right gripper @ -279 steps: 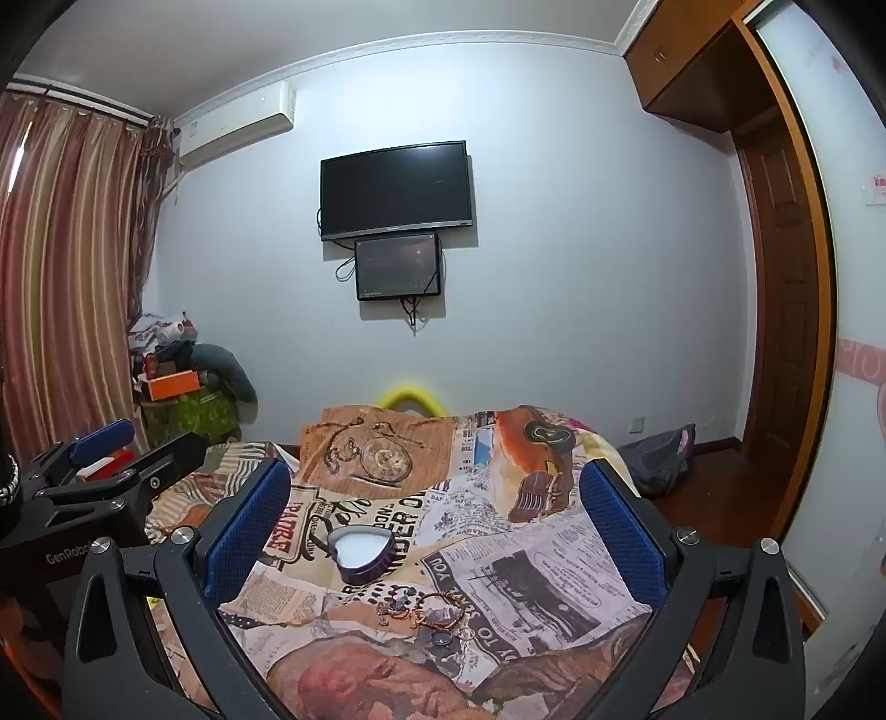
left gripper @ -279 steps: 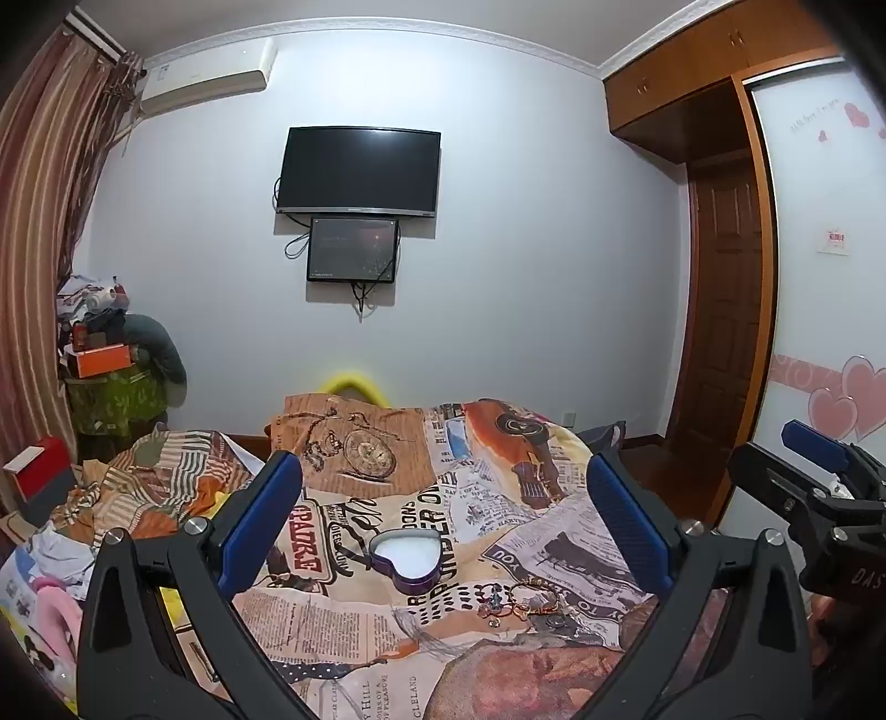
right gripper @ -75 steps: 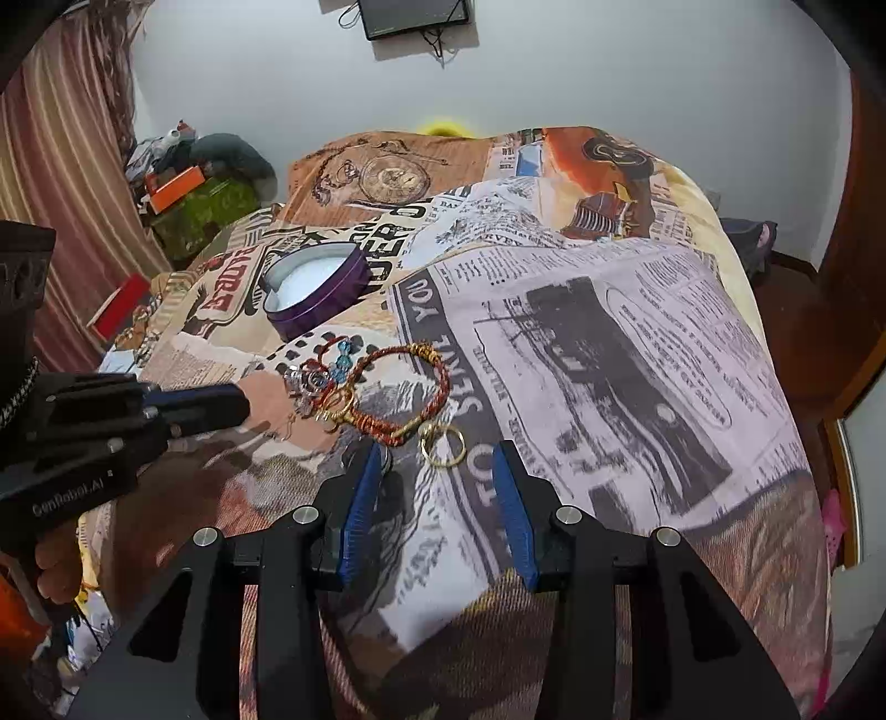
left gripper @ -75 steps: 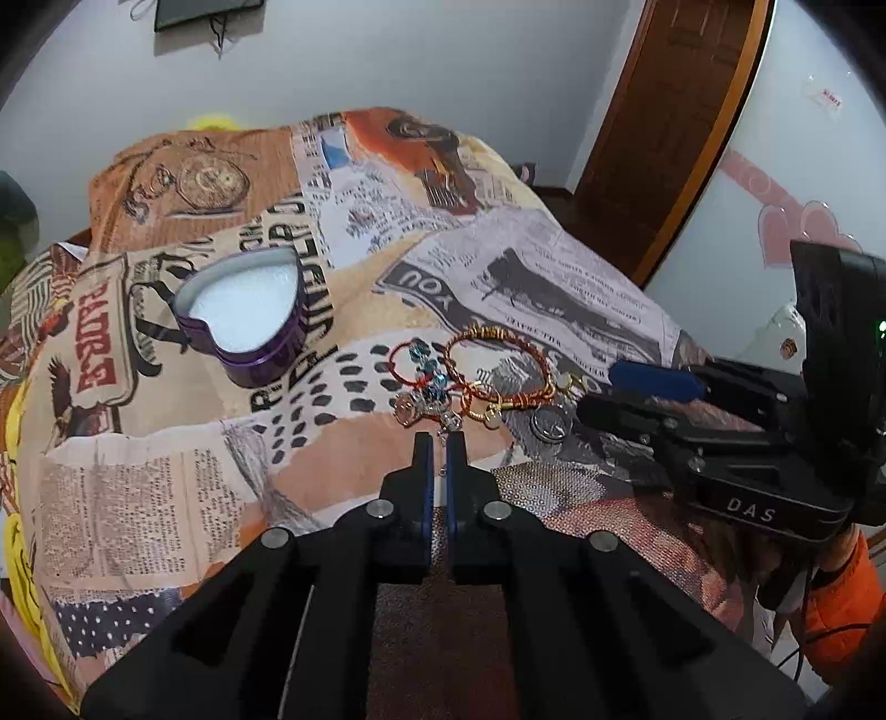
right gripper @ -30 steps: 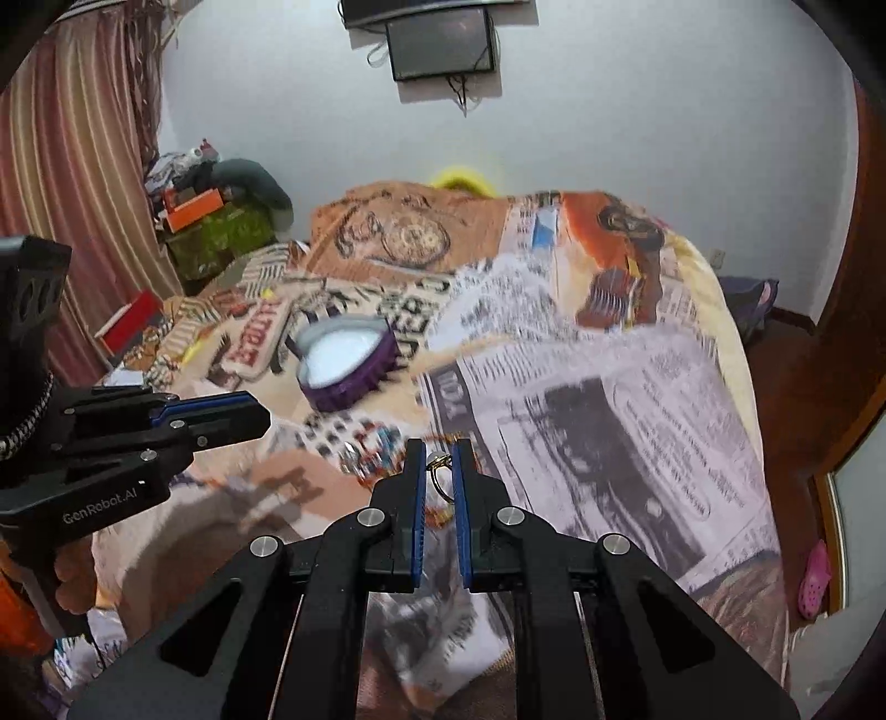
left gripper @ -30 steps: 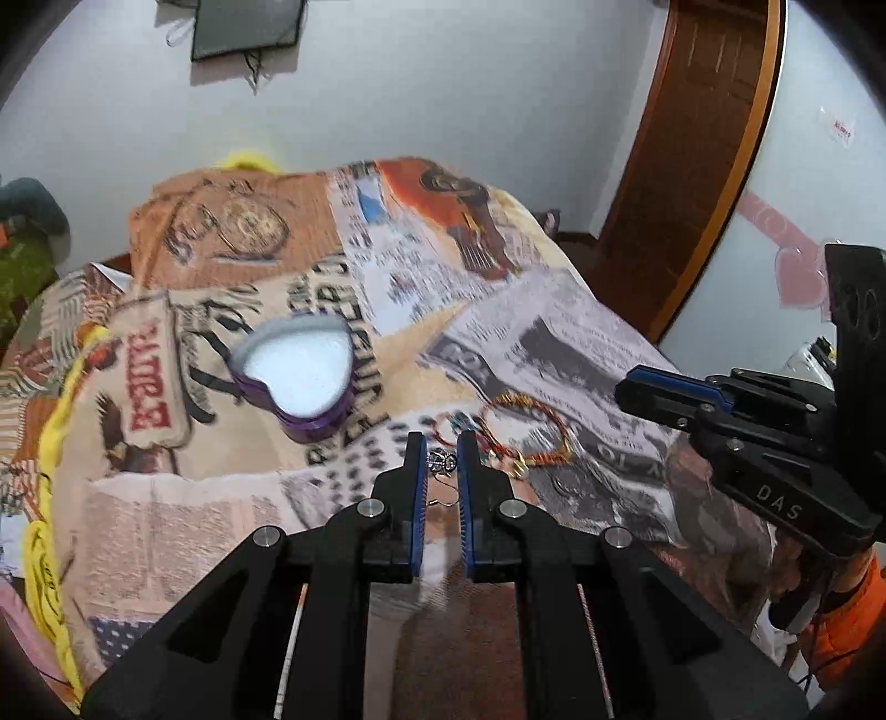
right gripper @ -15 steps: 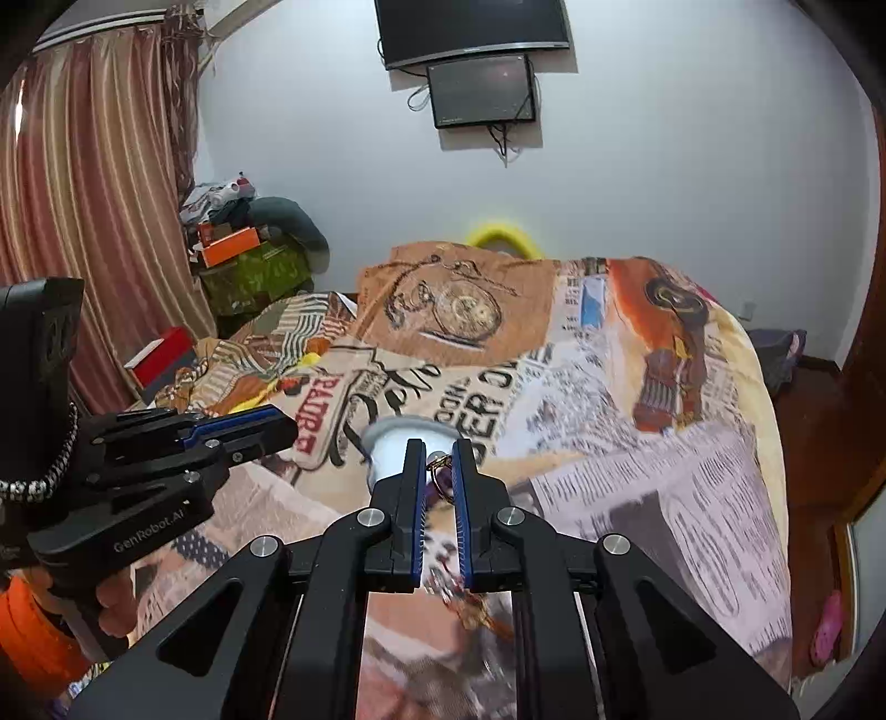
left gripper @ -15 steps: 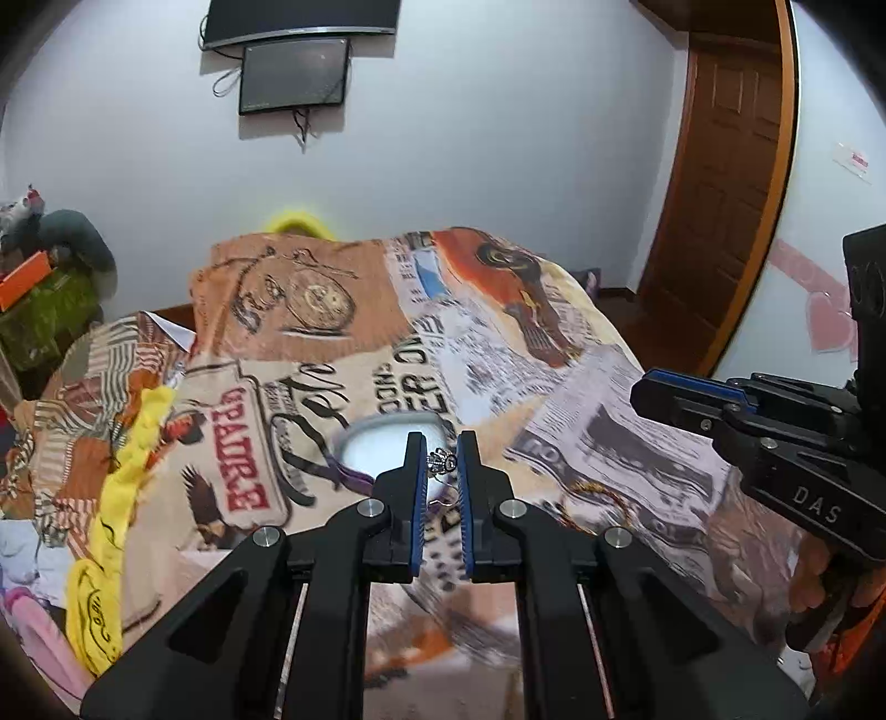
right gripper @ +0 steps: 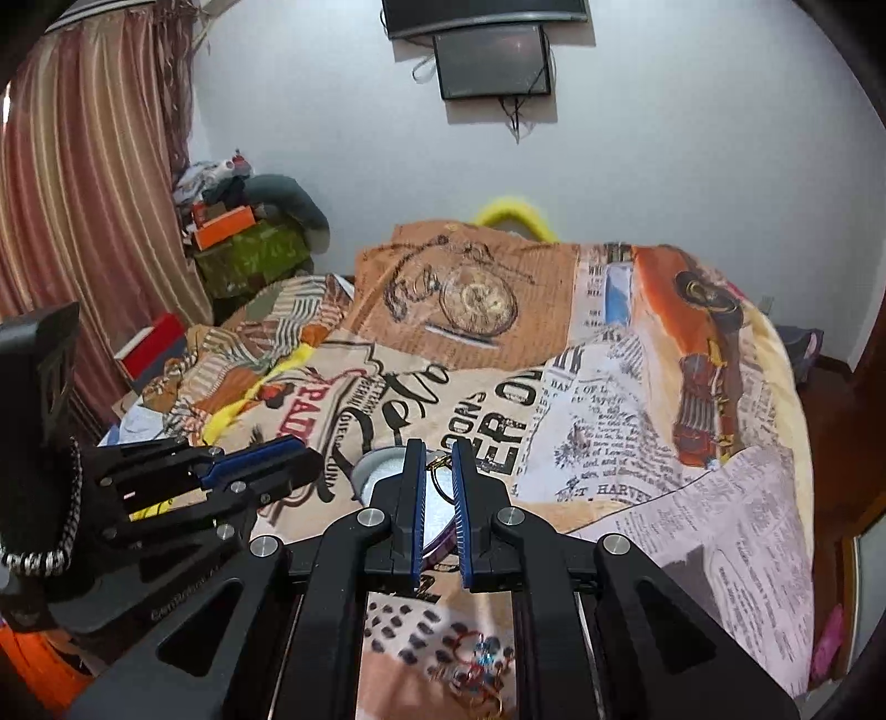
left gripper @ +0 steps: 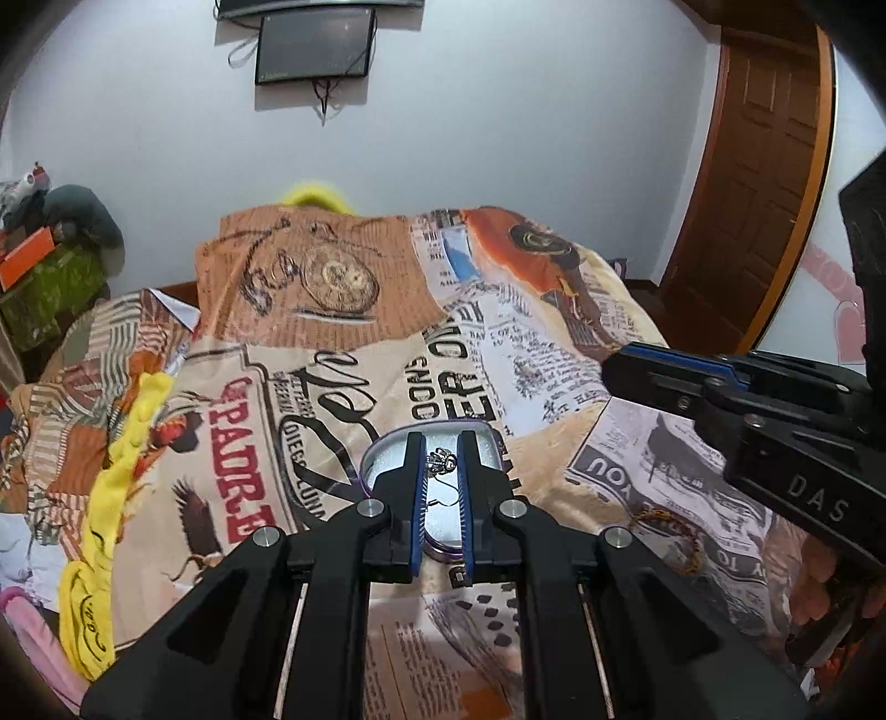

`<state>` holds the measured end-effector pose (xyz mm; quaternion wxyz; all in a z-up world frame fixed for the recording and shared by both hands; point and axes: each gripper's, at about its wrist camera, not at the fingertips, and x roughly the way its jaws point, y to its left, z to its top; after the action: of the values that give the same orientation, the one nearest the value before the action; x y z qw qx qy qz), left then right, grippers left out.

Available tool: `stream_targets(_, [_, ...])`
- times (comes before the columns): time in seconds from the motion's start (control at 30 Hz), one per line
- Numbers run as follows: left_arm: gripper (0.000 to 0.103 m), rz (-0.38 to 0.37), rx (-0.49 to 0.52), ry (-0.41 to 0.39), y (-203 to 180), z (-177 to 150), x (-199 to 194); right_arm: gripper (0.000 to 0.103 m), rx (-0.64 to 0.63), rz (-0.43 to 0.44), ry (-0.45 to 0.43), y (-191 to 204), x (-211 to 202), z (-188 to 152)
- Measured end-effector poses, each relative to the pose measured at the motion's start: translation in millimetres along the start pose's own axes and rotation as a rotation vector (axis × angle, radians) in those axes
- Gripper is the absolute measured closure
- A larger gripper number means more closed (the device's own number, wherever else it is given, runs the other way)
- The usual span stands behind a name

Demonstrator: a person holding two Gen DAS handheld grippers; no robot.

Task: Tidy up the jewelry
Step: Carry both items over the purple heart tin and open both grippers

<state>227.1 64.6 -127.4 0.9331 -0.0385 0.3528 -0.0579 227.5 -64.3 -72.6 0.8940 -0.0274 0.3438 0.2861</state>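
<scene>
Black, blue-padded fingers of the left gripper point(left gripper: 441, 443) pinch a small silver earring point(left gripper: 441, 461) directly above the heart-shaped purple box point(left gripper: 382, 459). Likewise clenched, the right gripper point(right gripper: 438, 450) grips a thin gold ring point(right gripper: 441, 481) over the same box point(right gripper: 370, 468), whose pale lining shows between and beside both pairs of fingers. Nearer than the box, a beaded bracelet point(left gripper: 673, 540) and a red-and-blue bracelet point(right gripper: 476, 667) lie on the newspaper-print bedspread point(left gripper: 515, 354). Beyond the box, the bedspread runs to a white wall point(left gripper: 498, 127) carrying a wall screen point(left gripper: 313, 49). Right of the box the bed edge drops toward a brown door point(left gripper: 758, 183); left of it stand striped curtains point(right gripper: 83, 183) and piled clutter point(right gripper: 243, 238).
</scene>
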Motion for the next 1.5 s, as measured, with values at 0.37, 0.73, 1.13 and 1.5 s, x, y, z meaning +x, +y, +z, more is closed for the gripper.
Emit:
stream_targets(0.37, [0.094, -0.06, -0.014, 0.154, 10.5, -7.6, 66.4, 0.095, 0.087, 0.071, 0.148, -24.6, 57.2, 1.9])
stream_targets(0.73, [0.094, -0.052, -0.048, 0.201, 21.2, -14.1, 87.3, 0.095, 0.047, 0.086, 0.21, -13.6, 75.2, -2.8])
stream_targets(1.13, [0.068, -0.003, -0.023, 0.174, 37.5, -15.7, 66.9, 0.094, 0.023, 0.105, 0.278, -4.8, 100.0, -7.7])
stream_targets(1.5, [0.058, 0.016, -0.006, 0.213, 44.9, -31.4, 65.2, 0.094, 0.002, 0.097, 0.329, 2.2, 111.6, -9.9])
